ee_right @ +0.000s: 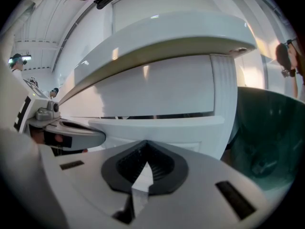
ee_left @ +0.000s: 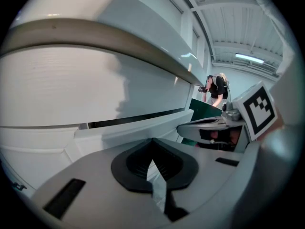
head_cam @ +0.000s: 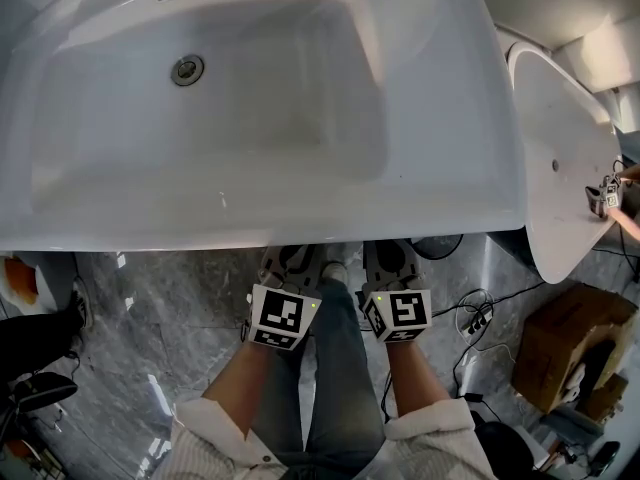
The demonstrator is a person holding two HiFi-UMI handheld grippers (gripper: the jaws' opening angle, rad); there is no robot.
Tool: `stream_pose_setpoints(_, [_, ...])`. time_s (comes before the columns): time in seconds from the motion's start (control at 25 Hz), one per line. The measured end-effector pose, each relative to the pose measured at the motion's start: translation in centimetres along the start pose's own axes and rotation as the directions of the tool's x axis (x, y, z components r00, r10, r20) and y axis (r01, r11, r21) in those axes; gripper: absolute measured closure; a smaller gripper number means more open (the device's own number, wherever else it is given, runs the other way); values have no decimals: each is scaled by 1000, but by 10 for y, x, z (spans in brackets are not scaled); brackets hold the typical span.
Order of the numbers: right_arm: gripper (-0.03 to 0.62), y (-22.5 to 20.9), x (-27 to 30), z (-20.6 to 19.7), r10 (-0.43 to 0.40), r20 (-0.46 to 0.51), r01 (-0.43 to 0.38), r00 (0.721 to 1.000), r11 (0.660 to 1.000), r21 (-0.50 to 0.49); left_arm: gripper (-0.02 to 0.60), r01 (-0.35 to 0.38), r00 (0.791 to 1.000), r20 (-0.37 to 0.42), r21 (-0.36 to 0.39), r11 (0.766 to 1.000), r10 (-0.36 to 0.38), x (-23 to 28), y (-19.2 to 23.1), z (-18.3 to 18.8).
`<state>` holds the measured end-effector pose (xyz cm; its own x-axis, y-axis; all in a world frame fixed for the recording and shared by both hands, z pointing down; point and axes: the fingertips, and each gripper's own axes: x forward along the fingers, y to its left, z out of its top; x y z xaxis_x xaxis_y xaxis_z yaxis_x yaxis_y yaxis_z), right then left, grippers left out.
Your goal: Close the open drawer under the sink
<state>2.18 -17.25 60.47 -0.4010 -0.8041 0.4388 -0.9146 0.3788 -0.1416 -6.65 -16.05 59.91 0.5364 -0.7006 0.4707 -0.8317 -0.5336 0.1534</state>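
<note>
From the head view I look down on the white sink [head_cam: 440,168]; its front rim hides the drawer below. Both grippers reach under that rim, the left gripper [head_cam: 288,260] beside the right gripper [head_cam: 392,258], marker cubes facing up. In the left gripper view the white drawer front [ee_left: 128,130] juts out below a dark gap, just ahead of my left gripper [ee_left: 153,144], whose jaws are shut with nothing between them. In the right gripper view the same drawer front [ee_right: 162,127] lies right ahead of the shut right gripper [ee_right: 145,144]. Whether the tips touch the drawer I cannot tell.
A second white basin [head_cam: 560,138] stands at the right, with another person's gripper [head_cam: 605,198] at its edge. A cardboard box [head_cam: 575,343] and cables [head_cam: 470,318] lie on the grey marble floor. My legs stand between the grippers. A dark shoe [head_cam: 40,333] is at the left.
</note>
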Motion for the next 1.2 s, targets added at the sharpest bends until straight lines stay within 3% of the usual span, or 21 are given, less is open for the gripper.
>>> stream_pose_setpoints(0.68, [585,-6,17,8,-4,56,6,998,999,-44,568,16,1000,22,99,995,-18,13,10,6])
stream_pose_setpoints(0.92, [585,-3,15,9,-2,52,5,999,999,-52,566,-18,999,51,75,997,14,9,9,15])
stream_pose_setpoints(1.2, [585,17,-3,14,18,19,-17,1000,999,-42,566,1,998,70,50,999,-5,-13,-8,24])
